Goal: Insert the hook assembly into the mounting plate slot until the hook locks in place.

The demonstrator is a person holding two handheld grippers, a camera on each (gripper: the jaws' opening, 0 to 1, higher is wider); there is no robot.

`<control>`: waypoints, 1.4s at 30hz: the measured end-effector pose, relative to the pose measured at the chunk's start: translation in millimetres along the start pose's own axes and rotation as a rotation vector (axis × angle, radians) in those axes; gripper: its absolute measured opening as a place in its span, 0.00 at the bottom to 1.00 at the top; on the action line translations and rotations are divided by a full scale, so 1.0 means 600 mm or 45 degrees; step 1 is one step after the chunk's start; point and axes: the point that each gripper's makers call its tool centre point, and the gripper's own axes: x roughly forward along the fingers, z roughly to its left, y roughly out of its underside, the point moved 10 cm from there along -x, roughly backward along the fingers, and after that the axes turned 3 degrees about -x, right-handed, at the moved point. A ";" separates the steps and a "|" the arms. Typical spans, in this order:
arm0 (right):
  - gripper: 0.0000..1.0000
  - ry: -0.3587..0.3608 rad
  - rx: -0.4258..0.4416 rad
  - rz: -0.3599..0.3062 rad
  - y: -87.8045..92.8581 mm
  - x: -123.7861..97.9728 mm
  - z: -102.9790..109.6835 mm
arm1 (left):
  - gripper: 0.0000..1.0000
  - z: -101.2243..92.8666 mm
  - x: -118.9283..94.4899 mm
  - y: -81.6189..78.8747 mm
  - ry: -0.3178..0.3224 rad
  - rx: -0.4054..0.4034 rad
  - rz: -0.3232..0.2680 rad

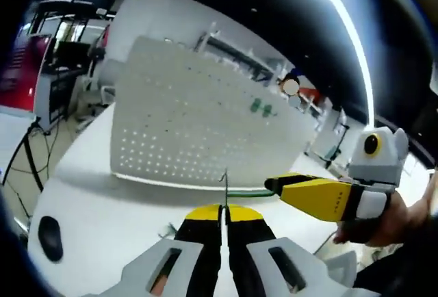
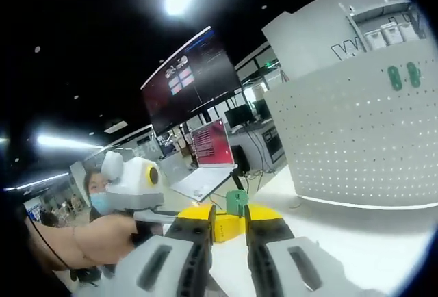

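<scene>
The white perforated mounting plate (image 1: 198, 129) stands upright on the white table (image 1: 102, 222). In front of it, the left gripper (image 1: 223, 209) pinches a thin metal hook wire (image 1: 224, 186), jaws nearly together. The right gripper (image 2: 228, 223) clamps a green hook piece (image 2: 237, 202) short of the plate. Two green pieces (image 1: 261, 108) sit high on the plate.

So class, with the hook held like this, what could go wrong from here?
1. The right gripper pinches the green hook only by its tip, so it may twist or slip.
2. The pegboard stands apart from the hook and has many holes, so the hook may miss its slot.
</scene>
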 end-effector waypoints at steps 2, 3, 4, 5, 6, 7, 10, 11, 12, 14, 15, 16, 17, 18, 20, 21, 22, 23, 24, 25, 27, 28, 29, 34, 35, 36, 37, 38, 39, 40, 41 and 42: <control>0.14 -0.003 0.034 0.007 0.001 0.004 -0.005 | 0.01 -0.003 0.001 -0.001 0.006 0.028 -0.004; 0.13 -0.013 0.071 0.006 0.001 0.008 -0.007 | 0.01 -0.004 0.002 -0.001 0.006 0.043 -0.008; 0.12 -0.015 0.094 0.010 0.002 0.009 -0.008 | 0.01 -0.006 0.003 -0.001 0.019 0.068 -0.021; 0.11 -0.018 0.100 0.010 0.001 0.012 -0.011 | 0.01 -0.008 0.003 -0.001 0.020 0.072 -0.020; 0.10 -0.015 0.106 0.012 0.001 0.014 -0.012 | 0.01 -0.010 0.004 -0.001 0.021 0.107 -0.025; 0.09 -0.009 0.108 0.016 0.001 0.016 -0.013 | 0.01 -0.011 0.004 -0.001 0.022 0.139 -0.032; 0.07 -0.007 0.110 0.029 0.002 0.019 -0.016 | 0.01 -0.018 0.006 -0.001 0.020 0.193 -0.040; 0.06 -0.008 0.108 0.030 0.002 0.020 -0.016 | 0.01 -0.019 0.007 -0.001 0.023 0.198 -0.049; 0.05 -0.008 0.105 0.032 0.002 0.020 -0.016 | 0.01 -0.020 0.007 -0.002 0.026 0.205 -0.057; 0.04 -0.011 0.099 0.022 0.000 0.021 -0.018 | 0.01 -0.023 0.008 -0.006 0.030 0.246 -0.087; 0.04 -0.008 0.110 0.026 -0.001 0.019 -0.019 | 0.01 -0.024 0.008 -0.006 0.020 0.266 -0.090; 0.04 -0.006 0.109 0.024 -0.002 0.019 -0.019 | 0.01 -0.025 0.009 -0.006 0.016 0.271 -0.091; 0.02 -0.004 0.108 0.020 -0.003 0.019 -0.020 | 0.01 -0.025 0.009 -0.007 0.015 0.277 -0.098; 0.01 0.012 0.099 0.008 -0.003 0.017 -0.021 | 0.01 -0.026 0.009 -0.008 0.016 0.282 -0.107; 0.01 0.010 0.095 -0.004 -0.003 0.015 -0.019 | 0.01 -0.027 0.012 -0.009 0.016 0.288 -0.115; 0.01 0.012 0.108 -0.019 -0.003 0.014 -0.018 | 0.01 -0.027 0.013 -0.009 0.017 0.290 -0.120; 0.01 0.020 0.097 -0.020 -0.002 0.013 -0.016 | 0.01 -0.027 0.013 -0.009 0.017 0.292 -0.121; 0.00 0.031 0.062 -0.029 -0.002 0.012 -0.016 | 0.01 -0.029 0.013 -0.008 0.019 0.300 -0.122; 0.00 0.036 0.054 -0.030 0.000 0.011 -0.014 | 0.01 -0.029 0.014 -0.007 0.017 0.314 -0.120; 0.00 0.043 0.059 -0.038 0.002 0.010 -0.015 | 0.02 -0.030 0.014 -0.006 0.020 0.324 -0.121; 0.00 0.044 0.061 -0.044 0.004 0.009 -0.017 | 0.03 -0.031 0.015 -0.004 0.017 0.350 -0.128; 0.00 0.046 0.026 -0.036 0.004 0.009 -0.017 | 0.03 -0.032 0.016 -0.003 0.014 0.354 -0.128; 0.00 0.042 0.009 -0.024 0.003 0.010 -0.019 | 0.04 -0.030 0.017 -0.002 0.016 0.360 -0.120; 0.00 0.049 -0.056 -0.006 -0.002 0.004 -0.032 | 0.25 -0.025 0.022 0.005 0.060 0.320 -0.074; 0.00 0.057 -0.073 -0.007 -0.003 0.003 -0.037 | 0.31 -0.024 0.023 0.006 0.062 0.318 -0.070; 0.00 0.069 -0.107 -0.001 -0.005 0.000 -0.042 | 0.33 -0.025 0.023 0.006 0.070 0.325 -0.073; 0.00 0.076 -0.119 -0.006 -0.007 -0.002 -0.047 | 0.37 -0.027 0.023 0.007 0.093 0.330 -0.077; 0.00 0.082 -0.133 -0.011 -0.009 -0.004 -0.050 | 0.43 -0.027 0.023 0.007 0.098 0.318 -0.077; 0.00 0.102 -0.179 -0.012 -0.012 -0.008 -0.057 | 0.49 -0.027 0.024 0.010 0.114 0.301 -0.065; 0.00 0.117 -0.210 -0.006 -0.013 -0.010 -0.061 | 0.55 -0.027 0.025 0.011 0.114 0.292 -0.064; 0.00 0.138 -0.258 -0.005 -0.016 -0.013 -0.068 | 0.63 -0.027 0.025 0.011 0.117 0.289 -0.064; 0.00 0.146 -0.261 -0.017 -0.017 -0.015 -0.070 | 0.68 -0.029 0.026 0.012 0.126 0.282 -0.074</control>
